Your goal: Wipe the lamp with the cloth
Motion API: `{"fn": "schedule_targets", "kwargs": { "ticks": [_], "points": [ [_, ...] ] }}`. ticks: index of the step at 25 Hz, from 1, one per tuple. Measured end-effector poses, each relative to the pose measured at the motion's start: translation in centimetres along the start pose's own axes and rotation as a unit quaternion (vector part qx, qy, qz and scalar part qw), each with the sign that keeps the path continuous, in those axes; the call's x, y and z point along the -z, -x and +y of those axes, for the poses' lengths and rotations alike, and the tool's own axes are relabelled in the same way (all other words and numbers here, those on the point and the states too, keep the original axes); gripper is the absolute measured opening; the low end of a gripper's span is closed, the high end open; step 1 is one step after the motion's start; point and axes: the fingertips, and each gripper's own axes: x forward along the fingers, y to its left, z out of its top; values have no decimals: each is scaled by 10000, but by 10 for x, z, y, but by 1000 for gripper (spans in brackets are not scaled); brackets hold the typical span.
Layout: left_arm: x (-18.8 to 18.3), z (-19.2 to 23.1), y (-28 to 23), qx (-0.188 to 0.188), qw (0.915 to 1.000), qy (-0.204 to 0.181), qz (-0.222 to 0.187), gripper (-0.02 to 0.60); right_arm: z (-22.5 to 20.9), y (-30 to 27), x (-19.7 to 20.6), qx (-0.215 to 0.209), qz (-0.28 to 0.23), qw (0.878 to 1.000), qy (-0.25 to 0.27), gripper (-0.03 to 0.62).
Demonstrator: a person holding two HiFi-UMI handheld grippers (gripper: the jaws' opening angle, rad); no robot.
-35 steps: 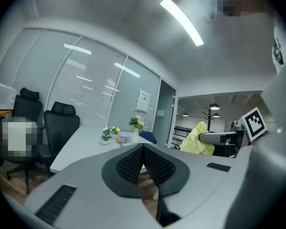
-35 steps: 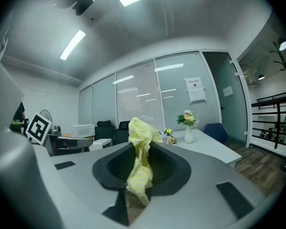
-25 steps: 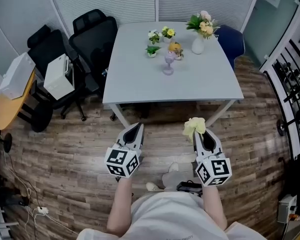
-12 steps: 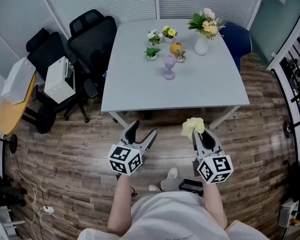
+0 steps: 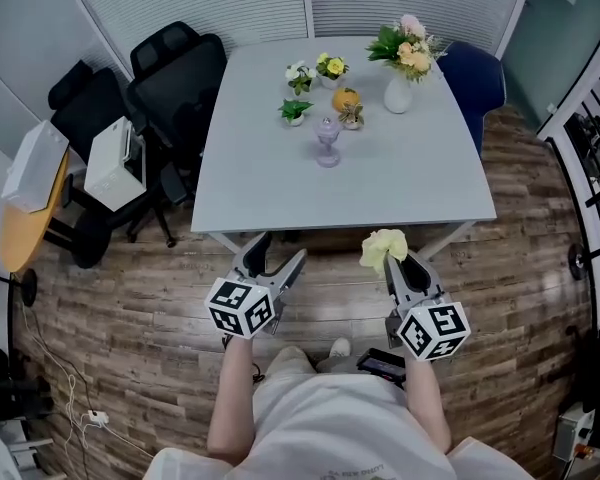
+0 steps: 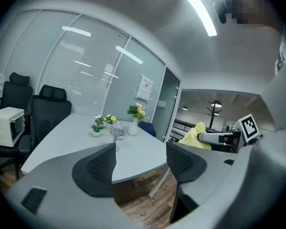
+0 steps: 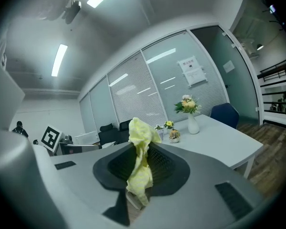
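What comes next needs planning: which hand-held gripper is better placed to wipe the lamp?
Right: the right hand-held gripper holds the yellow cloth; the left hand-held gripper is open and empty.

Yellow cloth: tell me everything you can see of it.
The cloth is pale yellow, soft-looking fabric, crumpled into a bunched strip. The right gripper has its jaws shut on it. A rumpled tuft sticks out past the tips and a tail hangs below the pads. In the head view it is held in the air over the wood floor, just short of the near edge of the table. Only the jaws touch it.
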Motion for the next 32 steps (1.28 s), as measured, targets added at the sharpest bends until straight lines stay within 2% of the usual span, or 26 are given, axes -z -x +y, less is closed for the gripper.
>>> {"fn": "schedule_targets", "kwargs": {
  "ticks": [6,10,18,23,32],
  "points": [
    [1,17,-34,109,9998,0,160,310,-14,-24,-1,-12,109,9999,-63,75],
    [5,42,-67,264,9992,-26,297,310,-28,-53,-1,133,175,9998,7,75],
    [1,115,-161,858,9928,-108,832,310,-62,-143,-22,567,223,9981,-100,72],
    [1,151,-209,1244,9833,-414,1260,310,-72,-202,-28,747,356,9964,-192,72],
    [17,190,-271,1960,9554,-1014,1964,313,-88,-258,-31,1123,564,9917,-255,71]
  ]
}}
